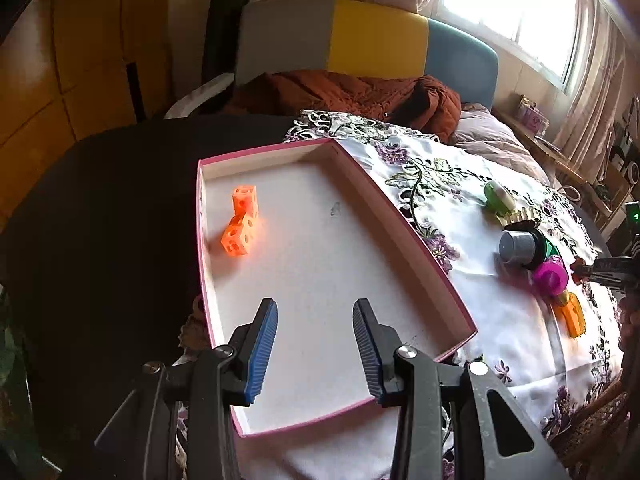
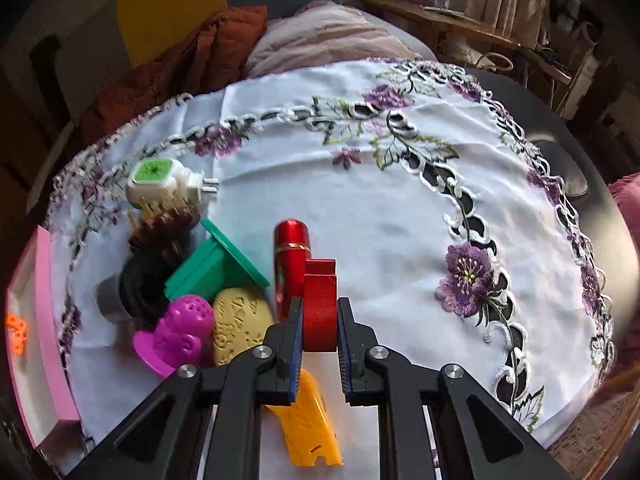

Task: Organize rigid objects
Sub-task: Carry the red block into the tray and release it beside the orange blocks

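Note:
A shallow white box with a pink rim (image 1: 384, 216) lies on the embroidered cloth, and an orange piece of joined cubes (image 1: 240, 220) rests in its far left corner. My left gripper (image 1: 316, 308) hovers over the near part of the box, open and holding nothing. My right gripper (image 2: 320, 303) is shut on a red wooden block (image 2: 320, 320) beside a pile of toys: a red cylinder (image 2: 290, 248), a green piece (image 2: 212, 264), a purple toy (image 2: 180, 328), a tan oval (image 2: 236, 324) and a yellow piece (image 2: 308, 428). The box (image 2: 44, 340) shows at the left edge there.
A white and green plug-in device (image 2: 160, 182), a brown gear (image 2: 164, 226) and a grey cap (image 2: 110, 300) also lie in the pile. The floral cloth (image 2: 400, 220) covers a dark round table. Behind it is a bed with a rust-coloured quilt (image 1: 360, 96).

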`<state>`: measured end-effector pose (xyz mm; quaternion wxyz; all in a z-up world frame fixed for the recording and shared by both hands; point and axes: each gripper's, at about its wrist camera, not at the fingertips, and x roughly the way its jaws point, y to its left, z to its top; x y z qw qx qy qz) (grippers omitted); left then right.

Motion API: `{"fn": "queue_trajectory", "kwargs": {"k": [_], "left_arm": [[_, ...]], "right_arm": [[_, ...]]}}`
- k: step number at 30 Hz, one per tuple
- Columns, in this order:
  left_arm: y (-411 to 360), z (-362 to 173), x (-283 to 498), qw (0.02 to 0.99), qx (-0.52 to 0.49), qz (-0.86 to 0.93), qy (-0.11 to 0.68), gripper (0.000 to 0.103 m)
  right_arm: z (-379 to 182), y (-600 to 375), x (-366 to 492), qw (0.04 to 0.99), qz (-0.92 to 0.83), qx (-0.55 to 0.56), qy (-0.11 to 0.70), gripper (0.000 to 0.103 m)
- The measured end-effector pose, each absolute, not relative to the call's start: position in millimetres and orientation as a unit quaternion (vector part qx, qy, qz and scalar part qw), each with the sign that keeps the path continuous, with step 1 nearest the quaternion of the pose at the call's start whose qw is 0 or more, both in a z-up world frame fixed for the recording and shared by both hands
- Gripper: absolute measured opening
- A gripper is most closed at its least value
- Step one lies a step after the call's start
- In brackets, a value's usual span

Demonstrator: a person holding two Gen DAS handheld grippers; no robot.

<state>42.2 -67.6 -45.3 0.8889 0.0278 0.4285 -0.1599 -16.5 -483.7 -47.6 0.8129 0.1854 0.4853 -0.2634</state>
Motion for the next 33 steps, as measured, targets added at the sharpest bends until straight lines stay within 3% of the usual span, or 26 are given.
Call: {"fn": "queue_trajectory", "kwargs": {"k": [8,33], "left_arm": [[-58.9,-46.0,43.3,0.888,0.016,-0.154,0.432,0.039],[-38.4,-51.6,45.5,0.885,-0.006,-0.146,0.442,0.039]], "right_arm": [[-28.4,-472.2,-20.1,0.850,-0.217,0.192,0.441,0.015],[-12.4,-306.1,50.0,0.877,-0.001,0.112,0.466,0.015]]}}
